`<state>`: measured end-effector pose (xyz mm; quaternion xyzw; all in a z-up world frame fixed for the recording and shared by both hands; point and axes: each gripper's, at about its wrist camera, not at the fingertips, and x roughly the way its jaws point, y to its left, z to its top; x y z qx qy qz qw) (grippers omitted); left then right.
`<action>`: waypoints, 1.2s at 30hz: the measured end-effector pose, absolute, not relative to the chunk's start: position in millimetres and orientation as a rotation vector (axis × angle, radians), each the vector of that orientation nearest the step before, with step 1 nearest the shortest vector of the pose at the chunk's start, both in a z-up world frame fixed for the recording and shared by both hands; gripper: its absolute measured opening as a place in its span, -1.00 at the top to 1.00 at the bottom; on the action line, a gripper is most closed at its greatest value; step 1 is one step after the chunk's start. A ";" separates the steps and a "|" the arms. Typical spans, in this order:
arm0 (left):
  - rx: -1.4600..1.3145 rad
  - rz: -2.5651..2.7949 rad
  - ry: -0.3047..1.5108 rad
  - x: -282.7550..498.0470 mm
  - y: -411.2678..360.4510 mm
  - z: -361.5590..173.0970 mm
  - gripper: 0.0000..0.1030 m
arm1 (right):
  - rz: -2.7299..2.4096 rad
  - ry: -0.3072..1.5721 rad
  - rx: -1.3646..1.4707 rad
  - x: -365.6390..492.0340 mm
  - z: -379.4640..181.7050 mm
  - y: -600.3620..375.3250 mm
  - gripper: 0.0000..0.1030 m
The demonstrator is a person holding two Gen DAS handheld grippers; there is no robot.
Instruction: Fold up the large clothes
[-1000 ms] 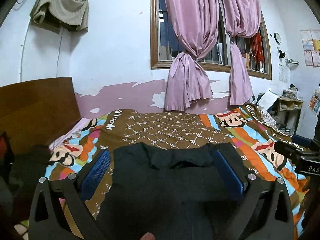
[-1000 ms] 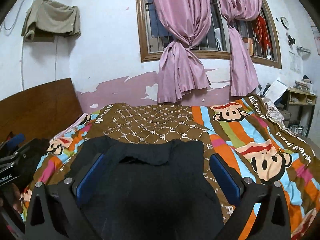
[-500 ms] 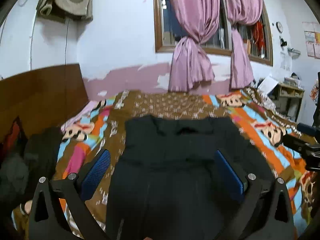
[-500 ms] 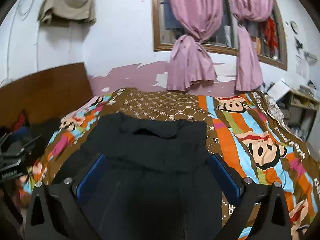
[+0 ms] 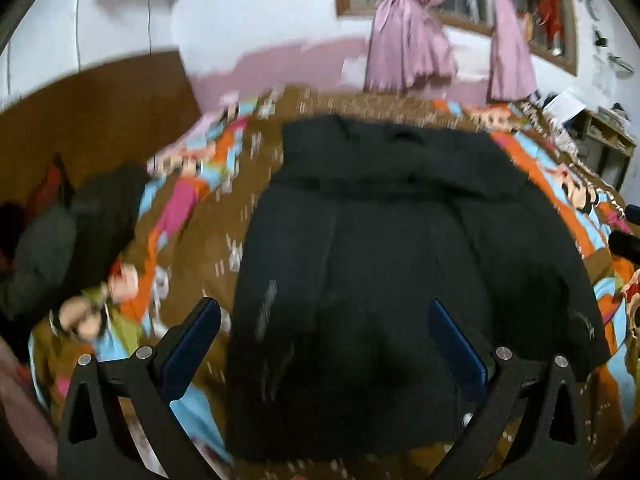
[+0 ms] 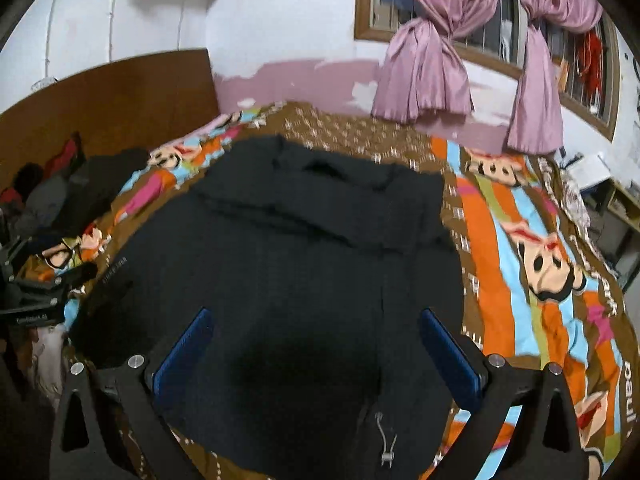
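A large black garment (image 5: 380, 248) lies spread flat on the bed's colourful cartoon cover (image 5: 176, 216); it also shows in the right wrist view (image 6: 304, 264), with a cord toggle (image 6: 386, 446) near its front hem. My left gripper (image 5: 324, 328) hangs open above the garment's near left part, holding nothing. My right gripper (image 6: 316, 340) hangs open above the garment's near middle, holding nothing. The right gripper's body shows at the right edge of the left wrist view (image 5: 626, 240), and the left gripper's body at the left edge of the right wrist view (image 6: 28, 300).
A wooden headboard (image 6: 112, 88) stands at the left with a pile of dark clothes (image 6: 68, 196) before it. Pink curtains (image 6: 424, 64) hang at the far window. A shelf unit (image 5: 604, 148) stands at the right of the bed.
Both grippers have risen and tilted downward, so more of the black garment and bed shows below them. Both stay open and empty.
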<state>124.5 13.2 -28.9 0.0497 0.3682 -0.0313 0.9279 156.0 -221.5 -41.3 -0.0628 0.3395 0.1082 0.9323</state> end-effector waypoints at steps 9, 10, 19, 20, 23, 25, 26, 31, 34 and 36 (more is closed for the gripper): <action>0.099 -0.045 0.878 108.0 7.5 -57.3 -0.97 | 0.244 0.872 -0.033 156.2 -78.3 -224.5 -1.00; 0.099 -0.046 0.883 107.3 7.0 -59.2 -0.97 | 0.244 0.893 -0.032 156.2 -82.7 -224.1 -1.00; 0.142 -0.073 0.992 104.5 2.6 -82.5 -0.97 | 0.274 1.040 -0.025 155.6 -113.2 -222.1 -1.00; 0.142 -0.075 1.025 105.0 3.8 -87.1 -0.97 | 0.277 1.084 -0.023 156.8 -120.9 -221.7 -1.00; 0.125 -0.067 1.138 106.2 11.4 -104.1 -0.97 | 0.278 1.158 -0.030 157.7 -135.2 -221.6 -1.00; 0.126 -0.055 1.202 106.6 16.4 -113.8 -0.97 | 0.286 1.190 -0.040 156.8 -141.5 -221.2 -1.00; 0.136 -0.045 1.228 106.9 19.1 -118.0 -0.97 | 0.290 1.208 -0.052 156.4 -144.7 -220.8 -1.00; 0.182 -0.017 1.231 103.6 23.9 -124.0 -0.97 | 0.337 1.275 -0.179 148.3 -162.7 -205.9 -1.00; 0.229 -0.018 1.203 99.8 18.8 -125.8 -0.97 | 0.389 1.261 -0.342 134.7 -171.9 -188.2 -1.00; 0.277 -0.018 1.183 97.8 14.8 -128.6 -0.97 | 0.413 1.230 -0.451 125.2 -178.1 -179.4 -1.00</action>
